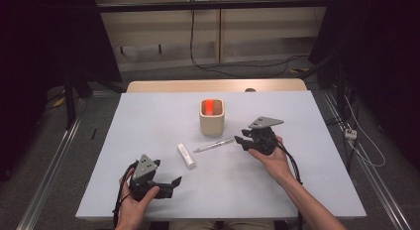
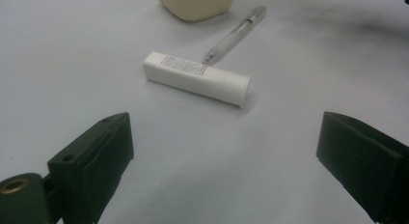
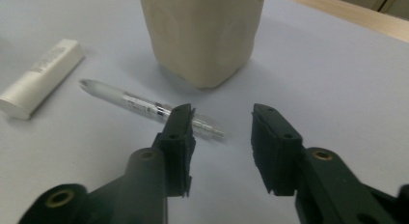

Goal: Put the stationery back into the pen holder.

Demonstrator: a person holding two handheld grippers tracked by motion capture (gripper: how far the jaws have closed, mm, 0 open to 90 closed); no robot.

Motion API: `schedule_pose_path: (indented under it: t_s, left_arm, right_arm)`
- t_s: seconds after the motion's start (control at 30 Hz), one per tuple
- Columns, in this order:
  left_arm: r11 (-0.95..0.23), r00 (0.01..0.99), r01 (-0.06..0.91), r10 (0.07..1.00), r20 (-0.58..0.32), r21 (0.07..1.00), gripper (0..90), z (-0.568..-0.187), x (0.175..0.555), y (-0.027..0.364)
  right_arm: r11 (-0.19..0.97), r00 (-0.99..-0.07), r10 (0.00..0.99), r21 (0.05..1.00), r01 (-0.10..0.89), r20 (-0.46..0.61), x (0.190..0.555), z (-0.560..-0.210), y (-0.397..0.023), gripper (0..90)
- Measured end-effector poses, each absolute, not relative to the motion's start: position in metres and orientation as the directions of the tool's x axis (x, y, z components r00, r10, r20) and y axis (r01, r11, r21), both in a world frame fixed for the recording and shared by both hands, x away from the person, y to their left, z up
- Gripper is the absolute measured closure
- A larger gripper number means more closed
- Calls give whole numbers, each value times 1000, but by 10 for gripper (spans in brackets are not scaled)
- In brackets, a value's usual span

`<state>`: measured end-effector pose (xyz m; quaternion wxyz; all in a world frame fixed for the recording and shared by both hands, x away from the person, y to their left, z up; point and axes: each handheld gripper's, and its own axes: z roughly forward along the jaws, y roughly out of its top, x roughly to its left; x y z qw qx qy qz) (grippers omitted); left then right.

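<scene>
A beige square cup with a red-orange glow inside stands mid-table. Just in front of it lie a clear pen and a white tube. My right gripper sits at the pen's right end, pointing left. In the right gripper view its jaws stand apart over bare table, with the pen ending at the left jaw and the cup behind. My left gripper rests near the front edge, open wide. It faces the tube, with the pen beyond.
The white table has a wooden strip along its far edge. Dark stands and cables line the floor on both sides. Both gripper cables trail off the front edge beside the person's forearms.
</scene>
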<state>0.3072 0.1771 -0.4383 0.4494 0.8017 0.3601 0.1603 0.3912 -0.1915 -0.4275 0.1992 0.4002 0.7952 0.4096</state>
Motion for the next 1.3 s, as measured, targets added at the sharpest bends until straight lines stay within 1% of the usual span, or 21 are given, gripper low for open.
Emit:
schedule_pose_path:
  t_s: [0.03,0.1,0.17,0.2,0.3,0.37,0.47,0.63,0.7,0.87,1.17,1.3]
  left_arm:
    - [-341,685,436,725,-62,833,58,-439,307,178]
    - [-339,685,440,725,-67,831,58,-439,307,178]
    - [-345,687,436,724,-59,831,58,-439,307,180]
    - [-344,684,436,727,-57,832,58,-439,307,180]
    - [-337,684,433,727,-62,836,58,-439,307,180]
    - [-347,686,434,726,-55,832,58,-439,307,180]
    - [-345,689,434,723,-60,832,58,-438,307,181]
    - [-342,684,434,728,-57,834,58,-438,307,183]
    - [-344,684,436,728,-57,831,58,-438,307,183]
    - [-343,684,438,727,-60,831,58,-439,309,183]
    - [-363,692,431,720,-45,826,58,-438,307,183]
    - [-359,694,434,718,-52,827,58,-439,307,181]
  right_arm:
    - [355,-606,796,808,469,2,394,-429,-190,710]
    - [360,-625,780,801,479,24,399,-431,-189,809]
    - [348,-616,788,805,480,27,404,-431,-188,885]
    - [338,-610,792,810,479,30,406,-431,-189,900]
    - [334,-596,803,809,484,25,413,-432,-190,900]
    - [338,-599,800,795,504,39,419,-432,-190,900]
    - [363,-592,806,773,520,20,425,-433,-187,900]
    - [376,-617,785,742,555,64,436,-440,-177,900]
    - [368,-618,782,740,563,81,438,-443,-172,900]
    - [363,-603,793,728,581,86,444,-450,-165,900]
    - [399,-627,776,714,576,72,448,-454,-155,900]
    - [417,-638,767,705,573,64,448,-457,-152,900]
